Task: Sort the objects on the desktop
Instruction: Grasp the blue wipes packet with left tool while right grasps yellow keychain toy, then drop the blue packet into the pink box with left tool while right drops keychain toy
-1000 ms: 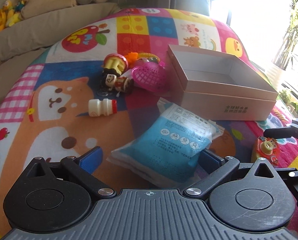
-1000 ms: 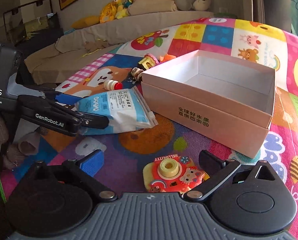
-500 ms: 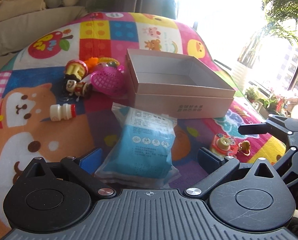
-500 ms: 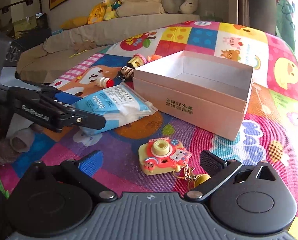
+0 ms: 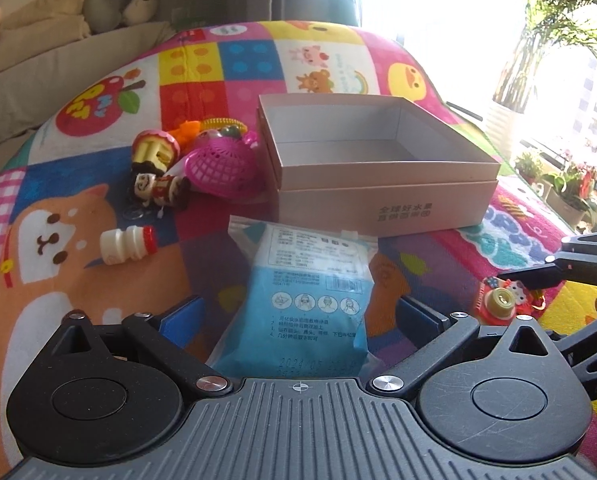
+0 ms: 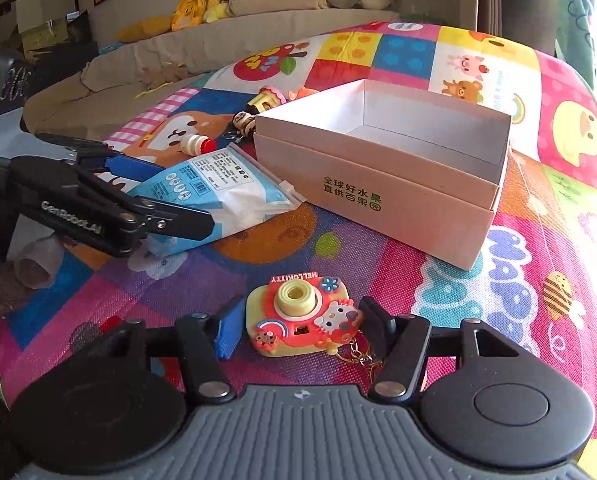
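Observation:
An open pale cardboard box [image 5: 378, 168] stands empty on the colourful mat; it also shows in the right wrist view [image 6: 378, 168]. A blue-and-white mask packet [image 5: 310, 296] lies in front of it, between the wide-open fingers of my left gripper [image 5: 298, 316], apart from both pads. The packet shows in the right wrist view [image 6: 218, 196] with the left gripper [image 6: 166, 200] around its near end. My right gripper [image 6: 298, 328] has closed in around a red toy camera keychain [image 6: 302, 320], fingers close beside it, contact unclear. The camera also shows in the left wrist view [image 5: 502, 304].
Left of the box lie a pink mesh toy [image 5: 222, 168], a doll keychain [image 5: 158, 188], a red-and-yellow toy [image 5: 156, 152] and a small white bottle with a red cap [image 5: 126, 242]. A beige sofa [image 6: 258, 16] with plush toys runs behind the mat.
My right gripper's fingers have narrowed from wide open to close around the toy camera. My left gripper has moved forward over the mask packet and stayed open.

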Demonstrator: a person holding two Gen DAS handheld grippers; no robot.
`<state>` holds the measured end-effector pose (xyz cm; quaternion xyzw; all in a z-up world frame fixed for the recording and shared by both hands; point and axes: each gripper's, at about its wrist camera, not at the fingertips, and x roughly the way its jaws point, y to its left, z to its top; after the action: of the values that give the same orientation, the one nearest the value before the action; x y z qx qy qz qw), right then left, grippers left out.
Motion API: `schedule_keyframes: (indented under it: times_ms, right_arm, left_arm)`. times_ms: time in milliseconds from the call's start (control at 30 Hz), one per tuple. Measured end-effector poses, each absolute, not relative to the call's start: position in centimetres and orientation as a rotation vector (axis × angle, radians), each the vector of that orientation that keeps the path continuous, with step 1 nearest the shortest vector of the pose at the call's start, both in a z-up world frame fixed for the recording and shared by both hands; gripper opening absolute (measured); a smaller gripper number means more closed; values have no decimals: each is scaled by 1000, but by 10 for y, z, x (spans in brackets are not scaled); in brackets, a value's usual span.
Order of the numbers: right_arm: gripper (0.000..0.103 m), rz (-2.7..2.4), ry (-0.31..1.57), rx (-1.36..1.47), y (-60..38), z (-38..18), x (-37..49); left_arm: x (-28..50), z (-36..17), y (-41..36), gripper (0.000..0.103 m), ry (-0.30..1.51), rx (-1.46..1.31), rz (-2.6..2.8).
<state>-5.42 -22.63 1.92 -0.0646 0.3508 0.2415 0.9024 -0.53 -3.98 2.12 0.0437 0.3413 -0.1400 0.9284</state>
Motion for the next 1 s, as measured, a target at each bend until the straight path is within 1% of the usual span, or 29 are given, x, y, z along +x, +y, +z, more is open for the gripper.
schedule_keyframes:
  times_ms: [67, 100, 133, 167, 200, 233, 300, 367, 433, 500, 533, 600, 667, 733, 800, 867, 967, 1000]
  right_arm:
    - [62, 478, 733, -144, -226, 22, -59]
    - [62, 465, 737, -148, -227, 23, -61]
    - [62, 453, 737, -149, -227, 25, -63]
    - [62, 445, 736, -148, -228, 27, -66]
    - [62, 438, 734, -145, -230, 31, -68]
    - [62, 434, 728, -142, -231, 34, -71]
    - [62, 429, 710, -135, -234, 46, -76]
    - [62, 420, 679, -110, -242, 66, -79]
    - [62, 410, 616, -54, -256, 101, -77]
    - [61, 375, 515, -34, -267, 143, -73]
    - [61, 355, 468, -30, -271, 160, -70]
    - [61, 309, 366, -16, -279, 197, -59]
    - [61, 288, 330, 23, -285, 217, -40]
    - [57, 283, 337, 67, -289, 225, -15]
    - [57, 285, 358, 99, -289, 221, 9]
    - [54, 284, 397, 116, -284, 210, 39]
    - [55, 285, 468, 134, -277, 184, 77]
    - [55, 275, 498, 150, -276, 176, 86]
  left_arm:
    - [-4, 20, -44, 97, 690, 121, -277]
    - [-4, 19, -46, 80, 689, 141, -271]
    - [-4, 18, -48, 68, 692, 159, -263]
    - [-4, 18, -49, 66, 690, 169, -262]
    - [-7, 19, -50, 62, 683, 179, -258]
    - [-11, 21, -51, 61, 674, 188, -257]
    - [-19, 33, -50, 60, 660, 173, -286]
    - [-24, 64, -49, 60, 600, 118, -339]
    - [-27, 103, -51, 60, 457, 107, -349]
    - [-23, 138, -58, 61, 311, 122, -330]
    - [-17, 151, -62, 61, 265, 129, -315]
    - [3, 165, -71, 61, 237, 124, -303]
    - [26, 163, -81, 61, 255, 112, -309]
    - [48, 150, -92, 61, 287, 108, -321]
    - [69, 130, -101, 61, 332, 106, -326]
    - [87, 107, -105, 64, 396, 99, -331]
    - [92, 85, -91, 74, 479, 75, -333]
    - [85, 83, -82, 84, 477, 61, -339]
